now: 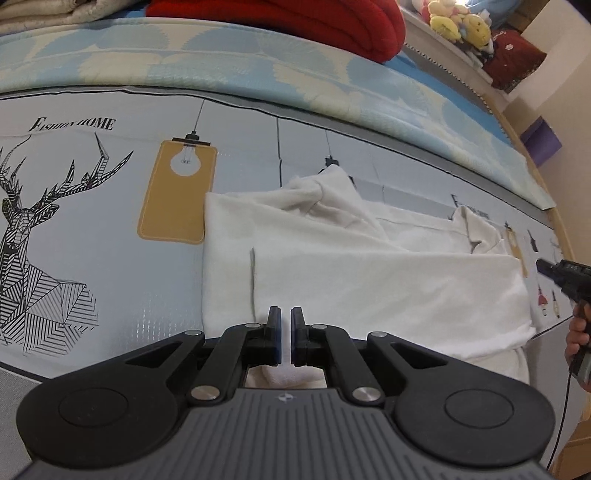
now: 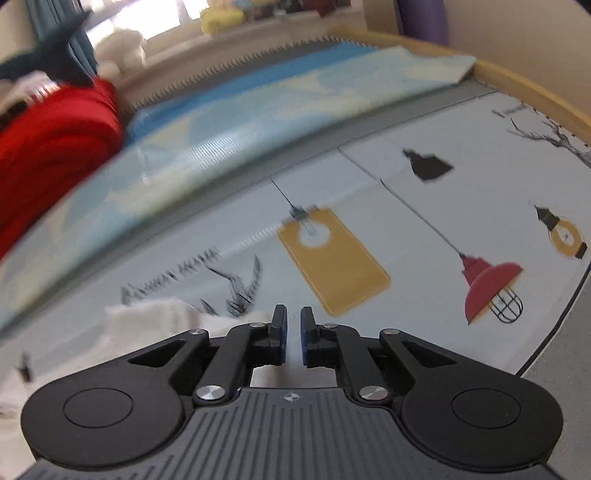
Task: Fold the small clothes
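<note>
On the printed grey mat [image 1: 110, 229] spread over the bed, your white garment [image 1: 369, 273] lies partly folded, its near edge just under the left gripper [image 1: 285, 332]. That gripper's jaws stand a narrow slit apart with nothing between them, hovering over the cloth. Your right gripper [image 2: 293, 334] shows the same narrow gap, also holding nothing, and points at the yellow lamp print [image 2: 332, 258]; the view is motion-blurred, with a bit of white cloth at its lower left. From the left wrist view, your right gripper sits just beyond the garment's right edge. A red blanket [image 1: 295, 26] is bunched behind the blue patterned sheet [image 1: 258, 62].
</note>
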The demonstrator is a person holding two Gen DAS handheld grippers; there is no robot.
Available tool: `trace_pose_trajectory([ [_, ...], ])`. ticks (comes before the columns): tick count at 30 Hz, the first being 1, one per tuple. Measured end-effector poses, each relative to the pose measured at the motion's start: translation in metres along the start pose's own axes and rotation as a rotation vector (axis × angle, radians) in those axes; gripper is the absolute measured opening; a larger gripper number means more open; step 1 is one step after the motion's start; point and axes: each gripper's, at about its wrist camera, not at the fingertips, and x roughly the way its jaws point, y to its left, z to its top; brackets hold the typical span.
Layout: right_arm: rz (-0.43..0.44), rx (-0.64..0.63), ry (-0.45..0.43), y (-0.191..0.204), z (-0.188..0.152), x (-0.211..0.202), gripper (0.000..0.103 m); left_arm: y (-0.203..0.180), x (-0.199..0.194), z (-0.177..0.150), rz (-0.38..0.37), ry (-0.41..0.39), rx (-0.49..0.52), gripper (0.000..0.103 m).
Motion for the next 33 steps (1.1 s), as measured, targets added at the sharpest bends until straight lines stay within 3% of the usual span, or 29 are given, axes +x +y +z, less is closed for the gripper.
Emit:
trace_pose_trajectory([
  [2, 0.095, -0.074, -0.023, 0.011, 0.001, -0.017, 0.009, 0.002, 0.001, -0.001, -0.017, 0.006, 0.011, 0.003],
  [3, 0.182, -0.141, -0.006, 0.019, -0.003, -0.026, 0.009, 0.004, 0.005, -0.003, -0.022, 0.017, 0.020, 0.003],
  [5, 0.362, -0.255, 0.108, 0.031, -0.016, -0.033, 0.027, 0.011, 0.017, -0.009, 0.019, 0.054, 0.032, 0.003],
  [6, 0.407, -0.297, 0.176, 0.033, -0.025, -0.032, 0.028, 0.015, 0.025, -0.013, 0.055, 0.083, 0.034, 0.003],
  [7, 0.387, -0.334, 0.231, 0.033, -0.036, -0.028, 0.028, 0.019, 0.028, -0.016, 0.070, 0.090, 0.032, 0.003],
  [8, 0.306, -0.369, 0.294, 0.029, -0.047, -0.017, 0.026, 0.021, 0.026, -0.016, 0.060, 0.085, 0.025, 0.003],
  [9, 0.226, -0.376, 0.344, 0.020, -0.055, -0.007, 0.018, 0.020, 0.021, -0.014, 0.056, 0.077, 0.021, 0.004],
  [10, 0.216, -0.340, 0.349, 0.008, -0.057, -0.004, 0.012, 0.016, 0.014, -0.013, 0.051, 0.053, 0.033, 0.004],
  [13, 0.279, -0.259, 0.286, -0.005, -0.049, -0.019, 0.019, 0.010, 0.004, -0.017, -0.010, 0.003, 0.073, 0.008],
  [14, 0.282, -0.298, 0.254, -0.004, -0.051, -0.026, 0.023, 0.010, 0.010, -0.021, 0.000, 0.028, 0.085, 0.008],
  [16, 0.208, -0.394, 0.300, -0.006, -0.064, -0.018, 0.022, 0.012, 0.027, -0.035, 0.080, 0.090, 0.121, 0.006],
  [19, 0.191, -0.389, 0.295, -0.008, -0.069, -0.031, 0.022, 0.007, 0.015, -0.034, 0.093, 0.068, 0.077, 0.007],
  [22, 0.188, -0.378, 0.213, 0.001, -0.065, -0.064, 0.026, -0.009, -0.014, -0.038, 0.077, -0.016, 0.067, 0.010],
  [27, 0.191, -0.368, 0.123, 0.001, -0.074, -0.131, 0.039, -0.041, -0.056, -0.063, 0.055, -0.106, 0.119, 0.041],
  [33, 0.252, -0.352, 0.048, -0.008, -0.101, -0.201, 0.041, -0.055, -0.121, -0.109, 0.001, -0.190, 0.046, 0.056],
])
